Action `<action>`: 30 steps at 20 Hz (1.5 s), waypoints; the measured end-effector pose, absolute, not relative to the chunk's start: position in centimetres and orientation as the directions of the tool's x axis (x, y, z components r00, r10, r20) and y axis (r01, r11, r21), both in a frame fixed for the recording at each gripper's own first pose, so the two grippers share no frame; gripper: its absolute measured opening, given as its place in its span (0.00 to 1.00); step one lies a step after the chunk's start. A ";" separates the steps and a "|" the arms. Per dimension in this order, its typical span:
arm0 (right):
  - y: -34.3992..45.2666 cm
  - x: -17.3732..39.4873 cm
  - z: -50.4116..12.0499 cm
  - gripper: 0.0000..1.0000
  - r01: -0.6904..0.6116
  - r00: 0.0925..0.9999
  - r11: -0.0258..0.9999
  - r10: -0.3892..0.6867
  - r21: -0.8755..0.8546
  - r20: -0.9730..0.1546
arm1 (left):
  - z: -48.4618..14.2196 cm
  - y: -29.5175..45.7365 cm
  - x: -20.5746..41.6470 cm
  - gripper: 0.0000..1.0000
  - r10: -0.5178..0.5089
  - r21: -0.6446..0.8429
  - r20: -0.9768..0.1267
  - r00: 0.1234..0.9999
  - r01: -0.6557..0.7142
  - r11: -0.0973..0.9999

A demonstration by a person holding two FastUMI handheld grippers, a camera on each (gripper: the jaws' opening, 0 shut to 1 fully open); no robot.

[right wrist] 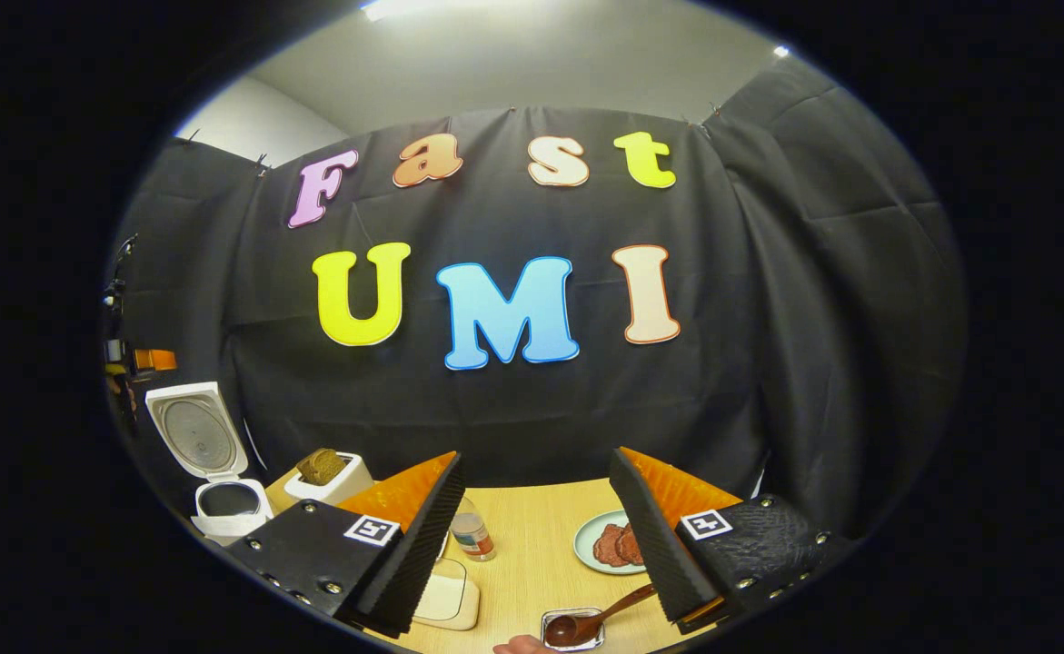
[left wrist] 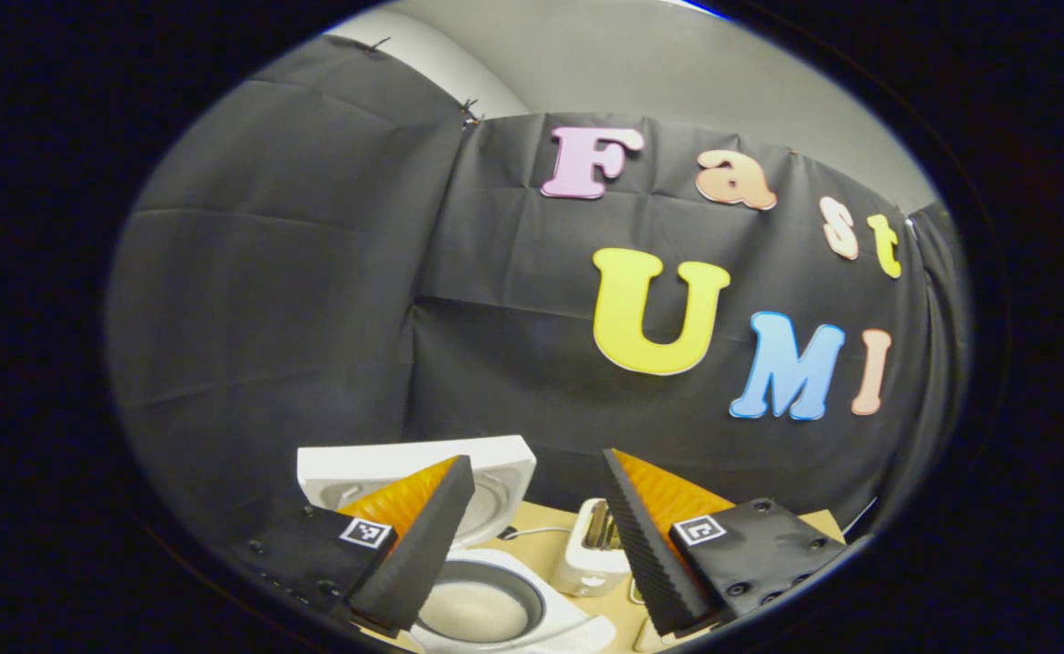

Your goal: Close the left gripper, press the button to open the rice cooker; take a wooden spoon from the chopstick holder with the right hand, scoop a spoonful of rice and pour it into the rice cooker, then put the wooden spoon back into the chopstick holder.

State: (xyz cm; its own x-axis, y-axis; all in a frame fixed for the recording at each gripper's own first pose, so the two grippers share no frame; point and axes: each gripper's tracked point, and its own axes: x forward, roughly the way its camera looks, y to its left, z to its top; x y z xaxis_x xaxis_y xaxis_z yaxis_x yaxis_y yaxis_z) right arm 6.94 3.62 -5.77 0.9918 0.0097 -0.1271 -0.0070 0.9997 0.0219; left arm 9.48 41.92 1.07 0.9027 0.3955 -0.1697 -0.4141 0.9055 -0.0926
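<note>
Hovering with fingers spread and empty, the right gripper (right wrist: 532, 536) has the wooden spoon (right wrist: 597, 619) just below it, bowl resting in a small container (right wrist: 572, 629). The open rice cooker (right wrist: 223, 481) sits far to its left. The left gripper (left wrist: 532, 545), also spread, hangs above that cooker. A loose grab could tip the spoon out.

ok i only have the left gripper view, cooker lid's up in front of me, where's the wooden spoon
Observer: In the right gripper view the wooden spoon lies with its bowl in a small tray at the table's near edge.
Operator: is it gripped
Observer: No. The right gripper is open with nothing between its tips, and the spoon's handle ends low beside one finger.
Operator: anything near it
Observer: A green plate holding two reddish patties sits just behind the tray.
</note>
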 end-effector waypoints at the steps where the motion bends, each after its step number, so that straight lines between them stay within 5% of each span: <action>1: 3.7 7.0 -5.9 0.96 -0.001 0.991 1.000 0.004 0.018 -0.132 | 1.5 43.3 10.2 0.97 0.412 -0.078 -0.166 0.896 -0.429 0.900; 15: 2.7 7.1 -6.2 0.96 0.067 0.986 0.998 -0.067 -0.002 -0.155 | -7.3 57.3 17.9 0.97 0.615 -0.004 -0.327 0.718 -0.651 0.759; 30: 3.8 6.8 -5.7 0.96 -0.006 0.990 1.000 0.009 0.023 -0.139 | -9.5 47.0 11.8 0.96 0.556 -0.015 -0.366 0.747 -0.601 0.799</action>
State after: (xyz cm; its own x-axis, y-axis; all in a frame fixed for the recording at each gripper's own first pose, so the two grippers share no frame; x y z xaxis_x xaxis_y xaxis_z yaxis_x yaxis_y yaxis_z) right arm 6.80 3.83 -5.68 0.9903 0.0086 -0.1390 -0.0055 0.9997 0.0229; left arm 11.84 46.97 -9.55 0.7467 0.5555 -0.3658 -0.6014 0.7988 -0.0146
